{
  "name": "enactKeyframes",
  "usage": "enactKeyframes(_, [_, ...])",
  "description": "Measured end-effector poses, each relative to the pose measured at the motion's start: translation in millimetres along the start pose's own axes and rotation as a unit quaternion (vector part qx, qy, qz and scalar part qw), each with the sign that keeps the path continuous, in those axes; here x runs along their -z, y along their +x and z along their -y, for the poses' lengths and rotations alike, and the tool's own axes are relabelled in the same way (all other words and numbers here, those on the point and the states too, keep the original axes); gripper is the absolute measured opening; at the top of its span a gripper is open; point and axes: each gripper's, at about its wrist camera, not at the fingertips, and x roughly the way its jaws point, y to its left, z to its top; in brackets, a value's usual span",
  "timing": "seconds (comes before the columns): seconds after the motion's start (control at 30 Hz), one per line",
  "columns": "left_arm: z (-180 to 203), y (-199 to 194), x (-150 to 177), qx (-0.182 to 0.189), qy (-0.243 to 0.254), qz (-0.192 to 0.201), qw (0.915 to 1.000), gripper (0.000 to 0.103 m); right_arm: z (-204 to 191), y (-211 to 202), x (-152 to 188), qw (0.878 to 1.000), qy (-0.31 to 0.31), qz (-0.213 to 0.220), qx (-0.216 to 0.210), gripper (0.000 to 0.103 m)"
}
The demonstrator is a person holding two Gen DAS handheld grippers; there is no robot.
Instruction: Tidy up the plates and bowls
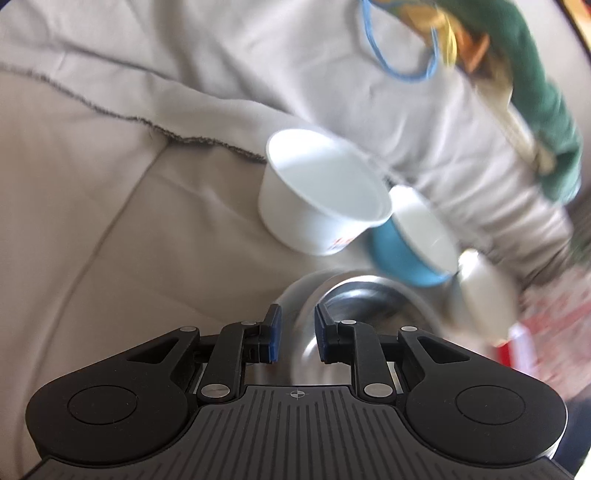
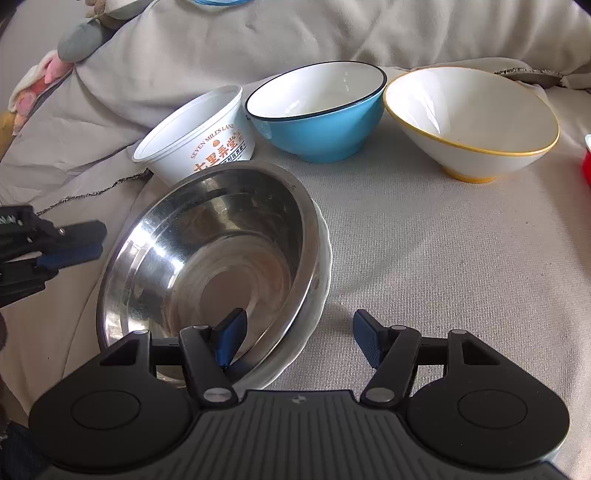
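A steel bowl (image 2: pixel 210 254) sits tilted inside a white dish (image 2: pixel 317 295) on the beige cloth. My right gripper (image 2: pixel 297 334) is open; its left finger reaches inside the steel bowl's near rim, its right finger is outside the dish. My left gripper (image 1: pixel 297 338) is open with a narrow gap, just at the steel bowl's (image 1: pixel 369 306) rim; it shows from the side in the right wrist view (image 2: pixel 92 240). Behind stand a white paper tub (image 2: pixel 199 140), a blue bowl (image 2: pixel 321 114) and a white bowl with a yellow rim (image 2: pixel 472 122).
A red container's edge (image 2: pixel 586 162) shows at the far right. Grey cushions and folded fabric (image 2: pixel 258 33) rise behind the bowls. Soft toys and cloth (image 2: pixel 44 74) lie at the far left. The left wrist view is motion-blurred.
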Motion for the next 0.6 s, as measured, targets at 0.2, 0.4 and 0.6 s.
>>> enactKeyframes(0.2, [-7, 8, 3, -0.021, -0.011, -0.005, 0.9997, 0.05, -1, -2, 0, 1.0, -0.005, 0.002, -0.004, 0.064])
enactKeyframes(0.4, [-16, 11, 0, 0.008, -0.034, -0.008, 0.9994, 0.045, -7, 10, -12, 1.0, -0.008, -0.018, -0.014, 0.064])
enactKeyframes(0.6, [1, 16, 3, 0.008, 0.012, -0.019, 0.9997, 0.038, -13, 9, -17, 0.999, -0.018, -0.018, -0.025, 0.062])
